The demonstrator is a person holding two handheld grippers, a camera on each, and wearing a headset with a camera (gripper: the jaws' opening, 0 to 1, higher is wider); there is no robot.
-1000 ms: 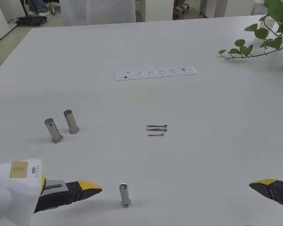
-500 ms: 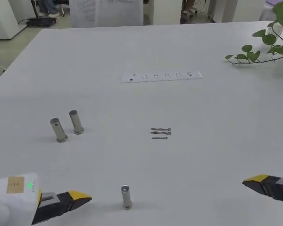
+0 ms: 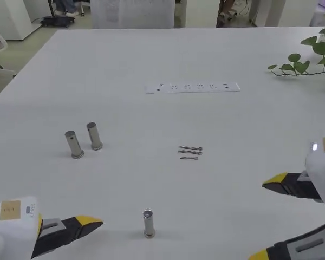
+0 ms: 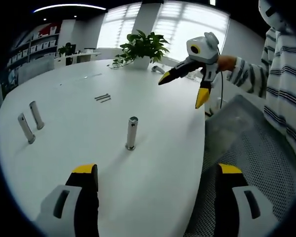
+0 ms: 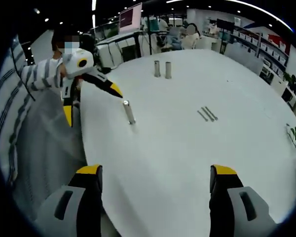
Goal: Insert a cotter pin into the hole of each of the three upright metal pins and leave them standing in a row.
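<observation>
While we hold the yellow-tipped black left gripper (image 4: 156,170) low at the table's near edge, its jaws stand wide apart with nothing between them. The matching right gripper (image 5: 155,170) is spread the same way and grips nothing.

Just ahead of the left gripper, a short silver cylindrical metal pin (image 3: 148,223) stands upright on its own. From the right gripper it lies ahead and to the left. Nothing stands between it and either tool.

Farther out, to the left of the left gripper, two more silver metal pins (image 3: 71,144) stand upright, close together but not touching. Beyond the single pin, ahead of the right gripper, three thin grey cotter pins (image 3: 190,152) lie side by side, well apart from every upright pin.

Past them a long white power strip (image 3: 193,87) lies across the table, and a leafy green plant (image 3: 309,57) trails in far to the right gripper's right. A striped sleeve (image 4: 251,74) reaches behind that gripper.

We work on a plain matt white table (image 3: 151,54). Around it we see an office with bright windows, shelves, desks and chairs.
</observation>
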